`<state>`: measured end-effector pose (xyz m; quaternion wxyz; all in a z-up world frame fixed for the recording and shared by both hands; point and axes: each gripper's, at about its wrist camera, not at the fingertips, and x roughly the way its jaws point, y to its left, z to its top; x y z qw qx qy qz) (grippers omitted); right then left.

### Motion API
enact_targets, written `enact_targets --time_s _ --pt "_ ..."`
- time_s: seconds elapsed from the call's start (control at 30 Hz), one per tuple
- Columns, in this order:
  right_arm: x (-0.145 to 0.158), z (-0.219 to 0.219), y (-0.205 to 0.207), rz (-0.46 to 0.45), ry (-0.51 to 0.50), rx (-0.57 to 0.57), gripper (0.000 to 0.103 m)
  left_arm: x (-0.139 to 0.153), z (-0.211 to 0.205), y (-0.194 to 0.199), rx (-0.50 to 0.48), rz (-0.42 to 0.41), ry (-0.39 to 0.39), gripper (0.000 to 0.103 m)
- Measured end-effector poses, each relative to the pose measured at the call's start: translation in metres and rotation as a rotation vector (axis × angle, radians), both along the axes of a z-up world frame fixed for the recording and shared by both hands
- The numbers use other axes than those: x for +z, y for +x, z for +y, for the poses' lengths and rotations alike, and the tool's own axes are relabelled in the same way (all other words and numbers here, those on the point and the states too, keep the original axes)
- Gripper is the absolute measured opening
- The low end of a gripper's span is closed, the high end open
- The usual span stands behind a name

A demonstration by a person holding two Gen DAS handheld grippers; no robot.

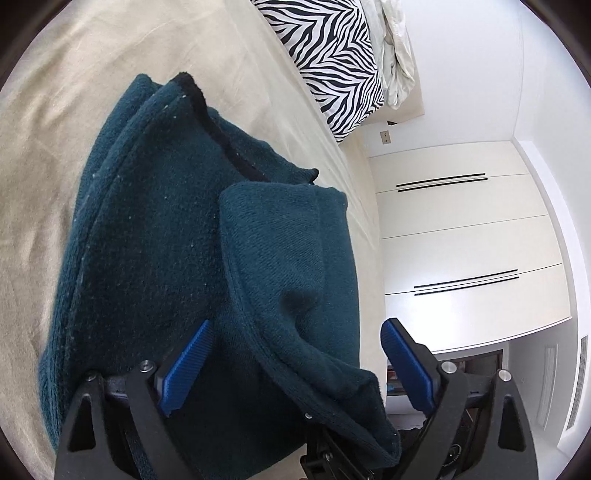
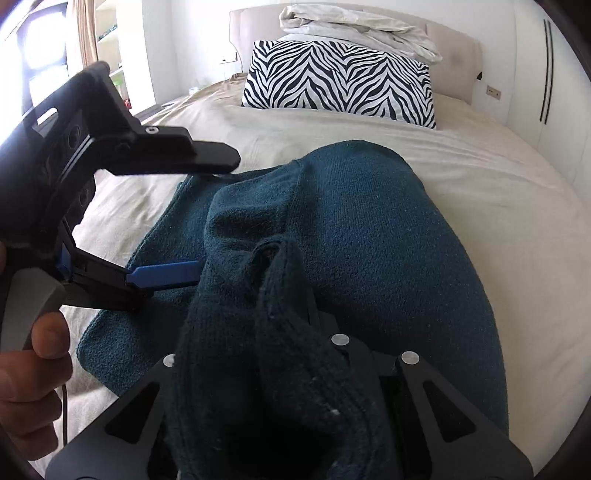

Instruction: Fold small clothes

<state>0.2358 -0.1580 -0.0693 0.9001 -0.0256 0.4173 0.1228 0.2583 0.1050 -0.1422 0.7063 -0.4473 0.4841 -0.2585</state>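
1. A dark teal knitted garment (image 1: 155, 236), thick and fuzzy with a black-edged hem, lies in rounded folds on a bed (image 1: 44, 155) covered by a smooth beige sheet.
2. The left hand-held gripper (image 1: 295, 354) stands wide apart, its ribbed blue pads (image 1: 186, 365) on either side of a raised fold of the garment without pinching it.
3. The right hand-held gripper (image 2: 295, 332) is buried under bunched knit draped over it; whether it is clamped cannot be told.
4. A zebra-striped pillow (image 2: 340, 81) and a crumpled white duvet (image 2: 354, 33) sit at the padded headboard (image 2: 458, 51).
5. White wardrobe doors (image 1: 469, 240) with slim black handles line the wall.
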Motion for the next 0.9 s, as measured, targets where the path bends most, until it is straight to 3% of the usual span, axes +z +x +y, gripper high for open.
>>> enact_targets --time_s 0.1,0.17,0.2,0.23,0.47,0.73,0.9 --pt "0.005 0.005 -0.013 -0.021 -0.022 0.014 0.011 0.0 -0.012 0.01 -0.022 0.019 0.012 0.089" --pt "0.007 0.013 -0.018 -0.034 -0.041 0.047 0.014 -0.003 -0.021 0.019 -0.059 0.047 0.03 0.057" --pt "0.007 0.019 -0.02 -0.039 -0.059 0.067 0.015 -0.007 -0.025 0.024 -0.08 0.073 0.04 0.03" --pt "0.006 0.024 -0.026 -0.049 -0.081 0.083 0.015 -0.011 -0.025 0.025 -0.091 0.087 0.052 0.016" --pt "0.01 0.028 -0.061 -0.126 -0.197 0.168 0.016 0.003 -0.025 0.034 -0.151 0.035 0.15 0.015" --pt "0.017 0.071 -0.094 -0.257 -0.318 0.291 0.011 0.038 -0.003 0.052 -0.178 -0.054 0.29 0.015" --pt "0.004 0.098 -0.094 -0.258 -0.34 0.368 0.011 0.026 0.016 0.062 -0.172 -0.037 0.358 0.015"
